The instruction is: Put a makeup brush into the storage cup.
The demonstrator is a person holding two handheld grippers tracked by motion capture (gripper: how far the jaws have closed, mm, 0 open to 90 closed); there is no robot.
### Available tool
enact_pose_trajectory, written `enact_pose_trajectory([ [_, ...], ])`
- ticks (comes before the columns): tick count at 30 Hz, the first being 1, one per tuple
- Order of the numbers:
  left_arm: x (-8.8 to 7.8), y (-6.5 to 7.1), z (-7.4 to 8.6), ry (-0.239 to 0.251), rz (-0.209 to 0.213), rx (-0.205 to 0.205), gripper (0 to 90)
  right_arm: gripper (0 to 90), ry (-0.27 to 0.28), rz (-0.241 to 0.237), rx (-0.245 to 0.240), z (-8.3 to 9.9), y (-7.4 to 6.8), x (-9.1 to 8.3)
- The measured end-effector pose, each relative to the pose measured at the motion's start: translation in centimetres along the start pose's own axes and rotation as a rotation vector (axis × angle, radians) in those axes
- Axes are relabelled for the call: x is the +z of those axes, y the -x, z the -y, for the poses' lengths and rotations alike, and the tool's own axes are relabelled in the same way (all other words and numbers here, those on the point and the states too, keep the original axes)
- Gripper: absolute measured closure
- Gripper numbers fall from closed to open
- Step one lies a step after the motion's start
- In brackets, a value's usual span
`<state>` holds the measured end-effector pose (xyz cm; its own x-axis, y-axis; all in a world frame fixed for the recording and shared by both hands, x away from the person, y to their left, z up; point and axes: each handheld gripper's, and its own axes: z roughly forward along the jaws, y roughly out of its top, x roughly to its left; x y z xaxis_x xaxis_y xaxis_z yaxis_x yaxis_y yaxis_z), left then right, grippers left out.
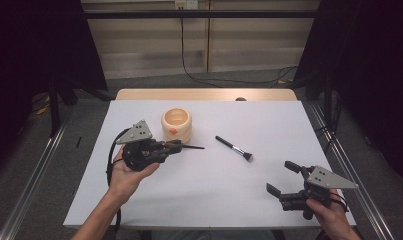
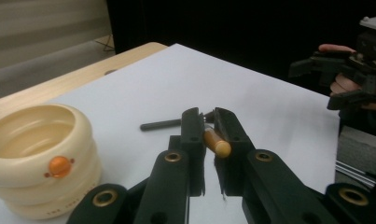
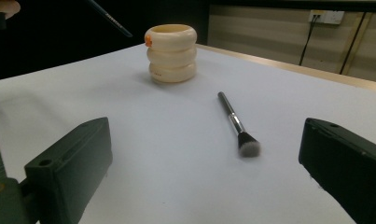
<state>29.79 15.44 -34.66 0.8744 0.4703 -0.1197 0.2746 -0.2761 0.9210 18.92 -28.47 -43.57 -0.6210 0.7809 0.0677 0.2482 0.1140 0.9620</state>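
On the white-covered desk (image 1: 209, 190), the cream ringed holder (image 1: 177, 125) stands upright near the centre (an orange mark on its side). At its 7 o'clock, the left tool (image 1: 179, 146) is clamped on a thin dark brush (image 2: 217, 143), held above the sheet. At the holder's 4 o'clock a makeup brush (image 1: 234, 148) lies flat. At 5 o'clock, well apart, the right tool (image 1: 283, 176) has its jaws wide apart, holding nothing.
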Motion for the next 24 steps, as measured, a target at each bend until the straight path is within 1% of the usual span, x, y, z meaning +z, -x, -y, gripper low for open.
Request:
enact_pose_trajectory([
  [6,-0.2,-1.0,-0.2,0.027,-0.026,-0.017,83.2,1.7,0.002,0.012,0.023,0.7,0.0,0.0],
  [12,-0.4,-1.8,-0.8,0.050,-0.055,-0.023,83.2,1.7,0.011,0.023,0.022,0.9,0.0,0.1],
  [14,-0.4,-2.1,-1.0,0.051,-0.073,-0.019,83.2,1.7,0.015,0.025,0.023,0.9,0.1,0.1],
  [16,-0.4,-2.5,-1.1,0.061,-0.073,-0.020,83.2,1.7,0.017,0.026,0.023,0.9,0.1,0.1],
  [20,-0.4,-3.5,-1.2,0.067,-0.101,-0.038,83.2,1.8,0.021,0.025,0.019,0.9,0.1,0.1],
  [21,-0.4,-3.8,-1.3,0.064,-0.115,-0.039,83.2,1.7,0.022,0.023,0.017,0.9,0.1,0.1],
  [24,-0.5,-4.4,-1.5,0.069,-0.133,-0.043,83.2,1.8,0.022,0.018,0.017,0.9,0.1,0.1],
])
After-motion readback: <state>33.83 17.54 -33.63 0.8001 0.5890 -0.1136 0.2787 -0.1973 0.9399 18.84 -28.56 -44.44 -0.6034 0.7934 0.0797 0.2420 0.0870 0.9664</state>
